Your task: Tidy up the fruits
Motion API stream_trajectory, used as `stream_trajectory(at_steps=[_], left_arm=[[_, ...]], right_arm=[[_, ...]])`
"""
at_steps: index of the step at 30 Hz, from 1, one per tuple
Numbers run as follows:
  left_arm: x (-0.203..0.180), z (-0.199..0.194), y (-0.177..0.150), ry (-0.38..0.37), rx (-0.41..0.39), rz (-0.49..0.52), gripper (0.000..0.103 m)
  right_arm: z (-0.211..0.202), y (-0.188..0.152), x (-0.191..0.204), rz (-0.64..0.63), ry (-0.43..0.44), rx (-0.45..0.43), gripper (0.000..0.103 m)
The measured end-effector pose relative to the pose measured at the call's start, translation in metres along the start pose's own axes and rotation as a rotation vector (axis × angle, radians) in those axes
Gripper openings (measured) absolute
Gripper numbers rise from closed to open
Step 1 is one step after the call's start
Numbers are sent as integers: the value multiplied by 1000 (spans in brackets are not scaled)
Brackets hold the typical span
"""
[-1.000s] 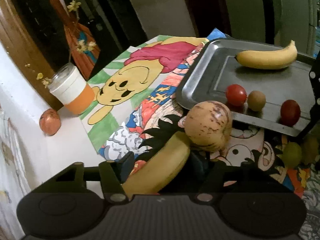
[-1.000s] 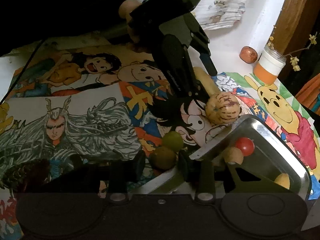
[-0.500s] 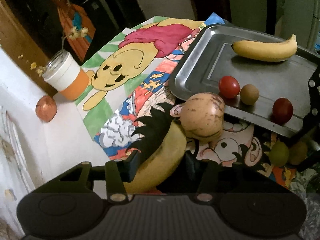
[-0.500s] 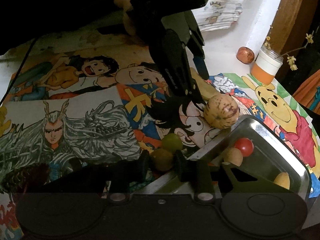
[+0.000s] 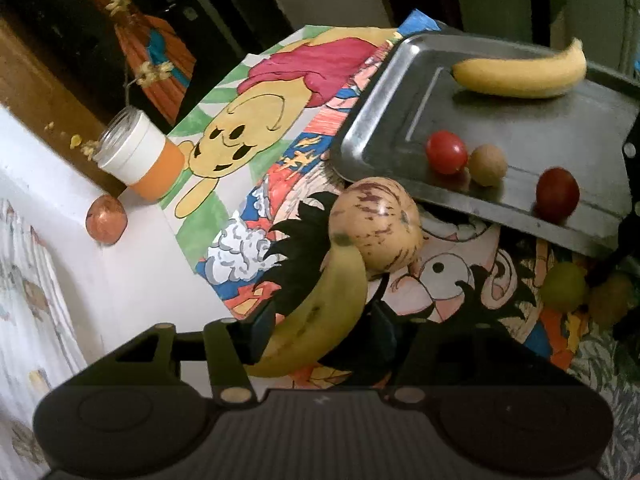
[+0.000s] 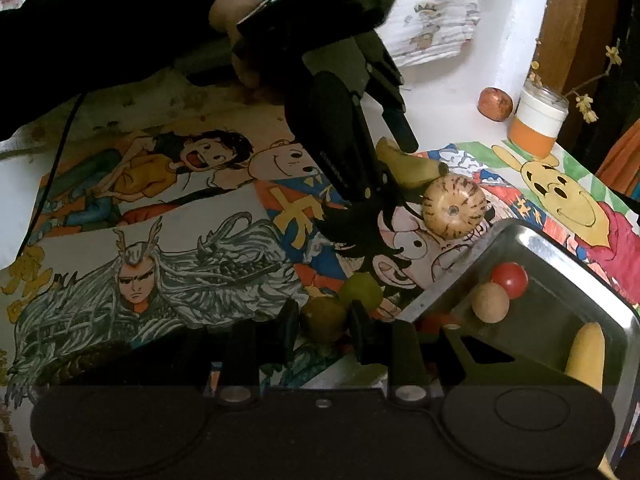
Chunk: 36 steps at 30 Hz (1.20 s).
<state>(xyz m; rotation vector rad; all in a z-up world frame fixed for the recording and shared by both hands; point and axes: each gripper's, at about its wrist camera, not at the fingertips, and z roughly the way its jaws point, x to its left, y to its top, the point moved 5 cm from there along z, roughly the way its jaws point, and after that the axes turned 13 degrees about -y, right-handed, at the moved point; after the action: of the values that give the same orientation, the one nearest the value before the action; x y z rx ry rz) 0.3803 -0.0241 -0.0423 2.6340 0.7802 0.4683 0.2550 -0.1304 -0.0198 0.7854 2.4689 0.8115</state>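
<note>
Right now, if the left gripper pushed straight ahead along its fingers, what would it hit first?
The left gripper is shut on a banana whose tip touches, or nearly touches, the purple-streaked round fruit. That fruit would probably be met first, then the metal tray behind it. Depth is unclear.

Both grippers are matte black plastic, each base ribbed with two round bosses and two silver screws; the left gripper (image 5: pixel 320 330) has dark blue fingers (image 5: pixel 262 326). The right gripper (image 6: pixel 324 328) has black fingers (image 6: pixel 362 330); a black sleeve (image 6: pixel 100 28), bare skin and a thin black cable show behind.
</note>
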Motion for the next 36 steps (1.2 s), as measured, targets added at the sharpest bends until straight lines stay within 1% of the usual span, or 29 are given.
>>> stream_trajectory(at_steps=[1, 3, 7, 9, 11, 14, 15, 17, 19, 21, 23, 26, 30, 36], left_arm=[[2, -1, 0, 14, -4, -11, 50], [6, -2, 1, 17, -17, -54, 48], [9, -7, 0, 49, -54, -130, 46], [8, -12, -3, 77, -83, -166, 42], [6, -21, -8, 105, -118, -222, 41], [5, -34, -20, 121, -171, -325, 40], [5, -38, -23, 131, -189, -365, 38], [5, -50, -34, 154, -253, -473, 35], [1, -60, -47, 149, -310, -545, 34], [-6, -68, -59, 147, -358, -593, 33], [-12, -72, -70, 146, -388, -628, 33], [-19, -71, -86, 138, -399, -680, 33], [-28, -65, -101, 127, -378, -724, 33], [-29, -61, -103, 118, -366, -725, 33]], right_arm=[[0, -1, -1, 4, -1, 0, 29], [-1, -2, -2, 12, 0, -1, 29], [-1, -2, -3, 34, -2, -9, 29], [-1, -2, -4, 49, -5, -15, 29], [-1, -3, -5, 68, -6, -19, 29], [-1, -3, -5, 84, -9, -22, 29], [-1, -3, -4, 87, -12, -23, 29], [-1, -4, -4, 95, -14, -21, 29], [-1, -5, -3, 101, -18, -19, 29], [-2, -6, -2, 104, -25, -18, 29], [-2, -7, -2, 106, -31, -17, 29], [-2, -7, 0, 108, -43, -18, 29], [-3, -7, 1, 105, -58, -20, 29], [-3, -8, 3, 101, -62, -20, 30]])
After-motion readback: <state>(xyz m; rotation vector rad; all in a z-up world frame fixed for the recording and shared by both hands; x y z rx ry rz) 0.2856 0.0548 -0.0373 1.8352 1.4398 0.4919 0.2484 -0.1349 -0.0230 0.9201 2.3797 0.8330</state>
